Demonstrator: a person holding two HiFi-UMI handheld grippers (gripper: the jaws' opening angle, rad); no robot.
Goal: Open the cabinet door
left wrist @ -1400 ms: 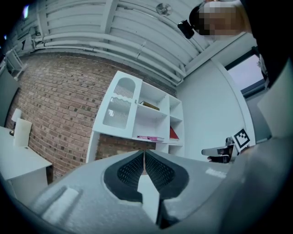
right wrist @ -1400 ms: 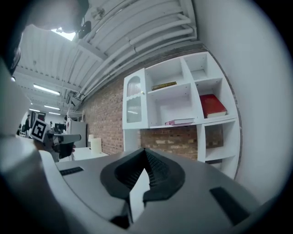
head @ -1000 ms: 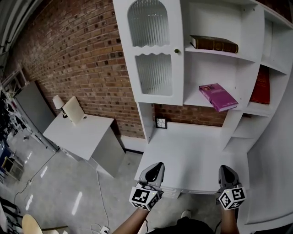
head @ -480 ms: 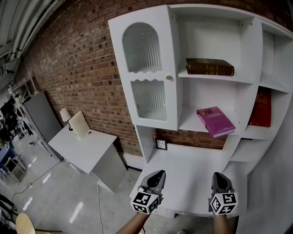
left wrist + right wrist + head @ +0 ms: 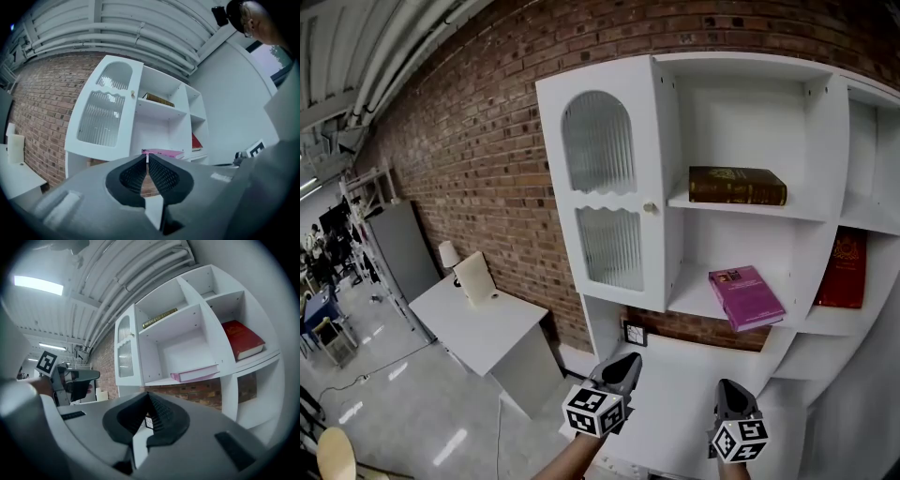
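Above the left gripper's [image 5: 628, 359] closed fingers [image 5: 619, 371], well apart, stands the cabinet door [image 5: 605, 187].

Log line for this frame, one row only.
phase: pre-contact | left gripper: shut, empty | right gripper: shut, empty | cabinet door: appears closed | knob: untouched

Closed tool [image 5: 147, 158], cabinet door [image 5: 104, 112], pink book [image 5: 163, 153]
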